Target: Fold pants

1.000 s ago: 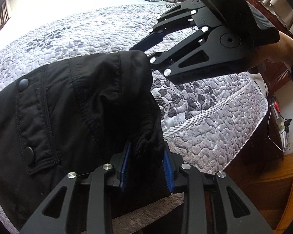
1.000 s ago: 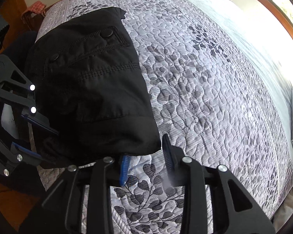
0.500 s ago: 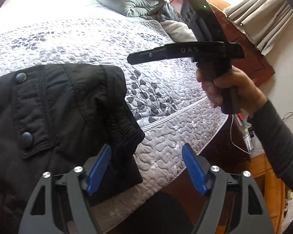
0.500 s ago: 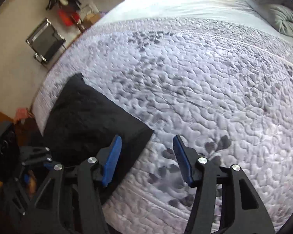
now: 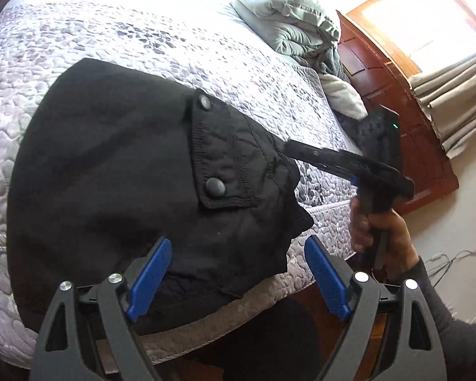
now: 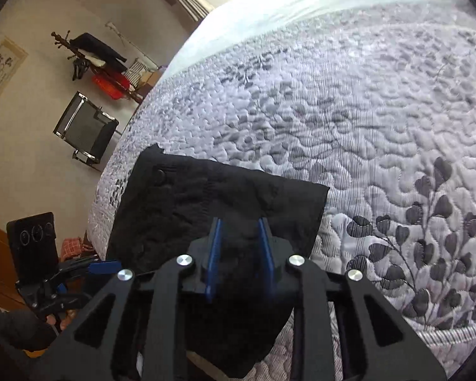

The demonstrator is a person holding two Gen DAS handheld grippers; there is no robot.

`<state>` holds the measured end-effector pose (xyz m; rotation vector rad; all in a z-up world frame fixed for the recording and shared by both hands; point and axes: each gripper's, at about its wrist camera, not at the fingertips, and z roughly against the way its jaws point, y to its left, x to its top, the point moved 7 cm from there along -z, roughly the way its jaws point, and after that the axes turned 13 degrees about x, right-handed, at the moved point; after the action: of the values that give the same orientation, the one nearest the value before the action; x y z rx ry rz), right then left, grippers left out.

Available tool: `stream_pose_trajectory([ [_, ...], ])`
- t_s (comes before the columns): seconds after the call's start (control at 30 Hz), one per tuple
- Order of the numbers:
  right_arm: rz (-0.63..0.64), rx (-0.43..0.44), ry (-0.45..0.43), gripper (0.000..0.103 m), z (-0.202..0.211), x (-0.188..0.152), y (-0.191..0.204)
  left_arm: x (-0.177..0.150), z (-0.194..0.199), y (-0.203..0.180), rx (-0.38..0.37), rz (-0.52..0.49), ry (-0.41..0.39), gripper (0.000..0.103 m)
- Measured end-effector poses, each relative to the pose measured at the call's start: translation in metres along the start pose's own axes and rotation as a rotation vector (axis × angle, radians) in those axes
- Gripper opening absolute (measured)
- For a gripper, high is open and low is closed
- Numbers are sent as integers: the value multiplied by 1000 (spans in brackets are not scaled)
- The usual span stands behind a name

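The black pants (image 5: 127,184) are lying folded into a compact bundle at the near edge of the bed (image 5: 142,31), the snap-buttoned pocket flap facing up and the lower part of the bundle drooping over the mattress side. The left gripper (image 5: 234,276) is hovering just off that overhanging edge; its jaws have just been opening and are standing wide, blue pads clear of the cloth and nothing held. The right gripper (image 6: 239,254) is sitting over the bundle's near corner on the side toward the headboard; its jaws have just been closing, and they are now narrow with dark fabric between the pads, though whether they are truly pinching it I cannot quite tell. The bundle's long axis is running along the bed edge, from one gripper to the other. The right hand looks nearer for the coming move.
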<state>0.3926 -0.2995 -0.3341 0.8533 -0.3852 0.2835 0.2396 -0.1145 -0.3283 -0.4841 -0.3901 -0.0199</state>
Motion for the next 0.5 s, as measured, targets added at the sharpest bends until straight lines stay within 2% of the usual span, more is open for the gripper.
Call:
stream_pose_trajectory([
  [0.07, 37, 2, -28, 27, 12, -13, 25, 2, 8, 10, -5, 24, -23, 87],
  [0.17, 47, -18, -12, 27, 7, -42, 42, 3, 15, 21, 1, 42, -36, 87],
  [0.23, 13, -67, 30, 27, -7, -64, 30, 2, 20, 28, 2, 51, -38, 87],
  [0.33, -36, -144, 57, 18, -19, -93, 1, 2, 25, 40, 9, 72, -42, 88],
  [0.43, -59, -165, 55, 18, -9, -94, 6, 1, 32, 57, 30, 91, -33, 88],
  [0.5, -52, -172, 10, 27, 3, -84, 22, 2, 37, 68, 44, 100, -34, 90],
])
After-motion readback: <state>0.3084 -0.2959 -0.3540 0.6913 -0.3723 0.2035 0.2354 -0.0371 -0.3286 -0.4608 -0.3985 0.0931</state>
